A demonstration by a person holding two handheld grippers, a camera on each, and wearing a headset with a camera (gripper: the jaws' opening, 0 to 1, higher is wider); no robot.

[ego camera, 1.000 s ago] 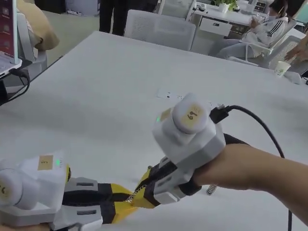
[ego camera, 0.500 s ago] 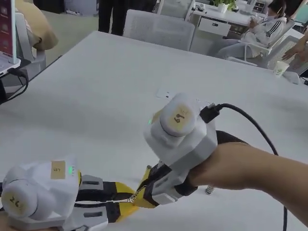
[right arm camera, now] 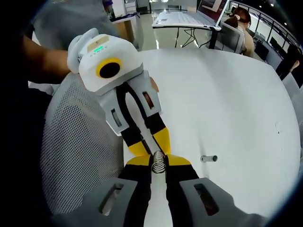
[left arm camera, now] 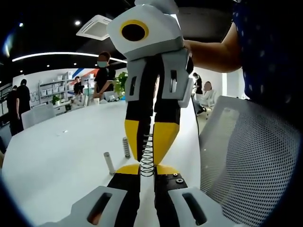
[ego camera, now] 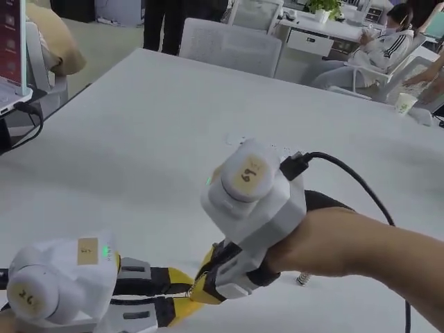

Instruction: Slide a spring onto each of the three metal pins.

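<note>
Spring [left arm camera: 147, 156] is bridging the tips of your two grippers, which are meeting nose to nose. Your right gripper [right arm camera: 159, 165] is pinching it across its coils, so from that side you are looking straight into its open end. Your left gripper [left arm camera: 147, 172] is clenching narrowly too, on what seems to be a thin pin [ego camera: 149, 295] running back between its jaws, though the tips are hiding where pin meets spring. To do this well, you are wanting both grippers on one straight line and the bore centred on the pin's end. You are also wanting a light pinch, so the coils are not crushing or kinking as you are feeding them along. The spring is looking slim, bright and open-wound, and probably easy to bend. Beyond your left gripper's tips and off to their left, a bare pin [left arm camera: 109, 163] and a ribbed pin [left arm camera: 126, 147] are resting on the table [left arm camera: 57, 156].
</note>
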